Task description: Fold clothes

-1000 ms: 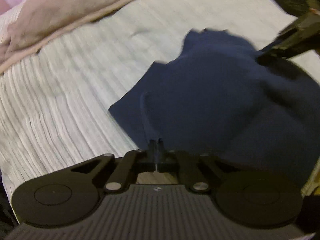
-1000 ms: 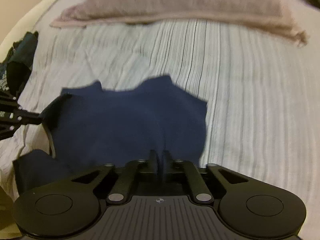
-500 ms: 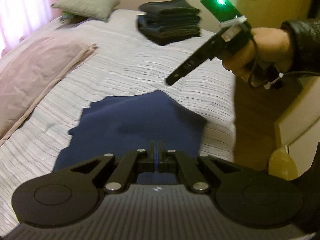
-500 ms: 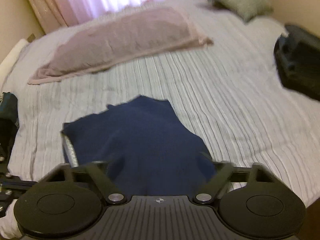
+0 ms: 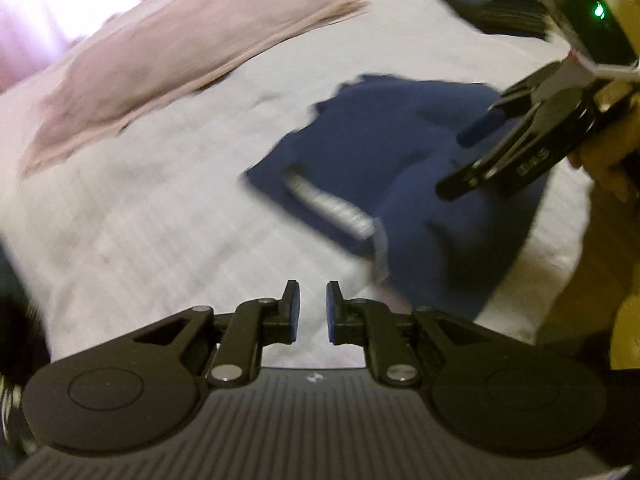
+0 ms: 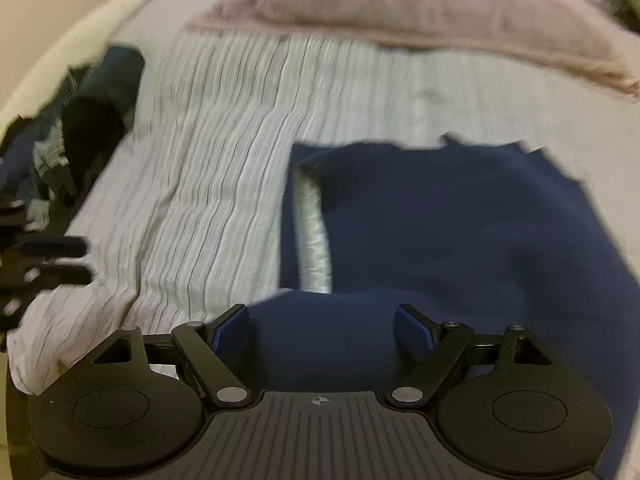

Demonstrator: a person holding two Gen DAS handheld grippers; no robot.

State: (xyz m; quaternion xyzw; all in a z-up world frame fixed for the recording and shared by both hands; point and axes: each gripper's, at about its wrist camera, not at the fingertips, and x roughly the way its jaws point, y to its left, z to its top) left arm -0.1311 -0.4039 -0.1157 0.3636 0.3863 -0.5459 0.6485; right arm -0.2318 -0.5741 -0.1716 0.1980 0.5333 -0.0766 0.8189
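Note:
A navy garment (image 5: 400, 152) lies folded on the white ribbed bedcover (image 5: 140, 220), with a grey band (image 5: 332, 204) showing along its folded edge. My left gripper (image 5: 313, 308) hangs over bare bedcover to the left of it. Its jaws are opening, a narrow gap apart, with nothing between them. In the right wrist view my right gripper (image 6: 322, 320) stands wide open just above the garment (image 6: 460, 240), its pads off the cloth. The right gripper (image 5: 464, 156) also appears in the left wrist view, held by a hand (image 5: 608, 160) over the garment's right side.
A pink pillow (image 5: 180, 52) lies across the bed beyond the garment. A stack of dark folded clothes (image 5: 492, 0) sits at the far right, and a heap of dark unfolded clothes (image 6: 80, 120) lies at the left. The bed's edge and wooden floor (image 5: 600, 264) are close on the right.
Both grippers let go of the navy garment, which now lies on the bed. The left one drew back to its left with jaws slightly parted. The right one opened wide first and swung across above it.

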